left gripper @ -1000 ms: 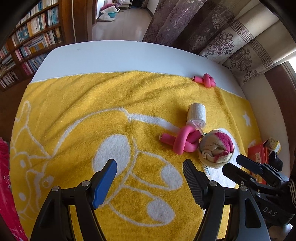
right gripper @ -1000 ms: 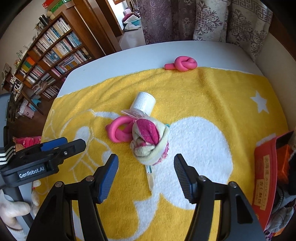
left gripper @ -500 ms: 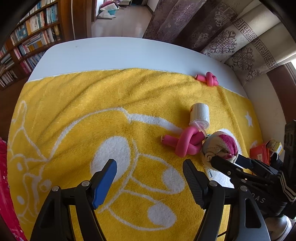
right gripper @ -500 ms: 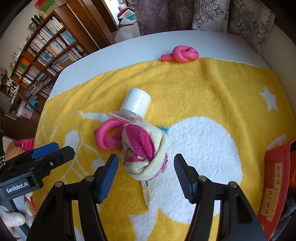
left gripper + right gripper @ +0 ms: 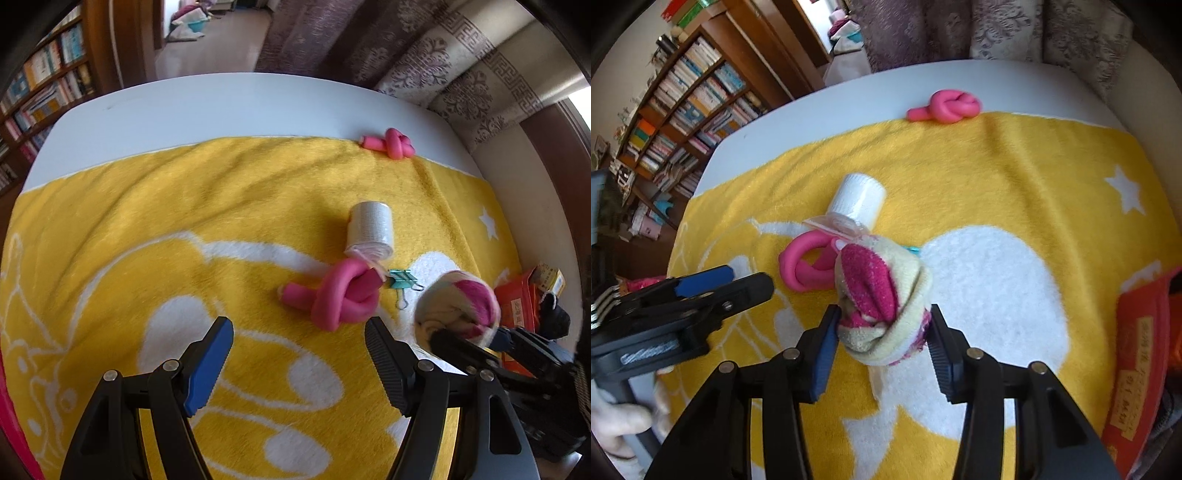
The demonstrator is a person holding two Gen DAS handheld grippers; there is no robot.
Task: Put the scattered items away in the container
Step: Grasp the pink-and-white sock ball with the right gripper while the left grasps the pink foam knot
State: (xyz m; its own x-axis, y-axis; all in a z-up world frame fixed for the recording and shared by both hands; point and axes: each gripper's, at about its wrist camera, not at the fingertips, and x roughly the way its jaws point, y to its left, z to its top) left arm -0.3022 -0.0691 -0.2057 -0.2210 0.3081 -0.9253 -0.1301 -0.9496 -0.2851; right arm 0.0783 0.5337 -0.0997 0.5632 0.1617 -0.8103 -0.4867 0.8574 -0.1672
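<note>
My right gripper is shut on a rolled cream-and-magenta sock ball and holds it over the yellow towel; the sock ball also shows in the left wrist view. My left gripper is open and empty, just short of a knotted pink foam roller. Beyond it lie a white tape roll and a teal binder clip. A second pink knot sits at the towel's far edge. The red container is at the right.
The white table shows beyond the towel. A bookshelf stands at far left and patterned curtains behind the table. The red container holds a small box and dark items.
My right gripper moved forward and closed on the sock ball, lifting it off the towel. This uncovered the teal binder clip. The left gripper shifted slightly toward the pink knot.
</note>
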